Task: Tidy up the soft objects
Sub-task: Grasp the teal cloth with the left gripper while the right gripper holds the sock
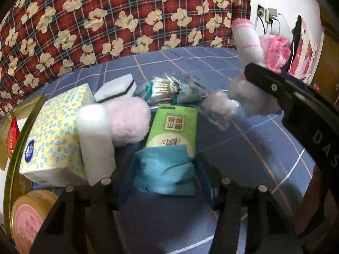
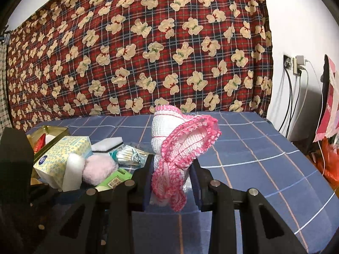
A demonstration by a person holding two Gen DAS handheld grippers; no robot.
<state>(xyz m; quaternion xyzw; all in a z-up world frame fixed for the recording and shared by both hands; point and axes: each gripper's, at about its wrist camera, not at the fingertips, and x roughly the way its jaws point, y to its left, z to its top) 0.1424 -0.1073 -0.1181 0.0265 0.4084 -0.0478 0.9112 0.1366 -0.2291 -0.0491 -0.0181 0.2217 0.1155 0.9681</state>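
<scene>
Right gripper [image 2: 172,182] is clenched on a white knitted cloth with frilly pink edging [image 2: 180,139], lifted clear above the blue checked bedsheet [image 2: 264,148], likely for carrying toward the pile at left. Left gripper [image 1: 165,175] grips a folded teal cloth [image 1: 165,169], low beside the yellow-patterned tissue box [image 1: 55,131] and fluffy pink puff [image 1: 129,122].
</scene>
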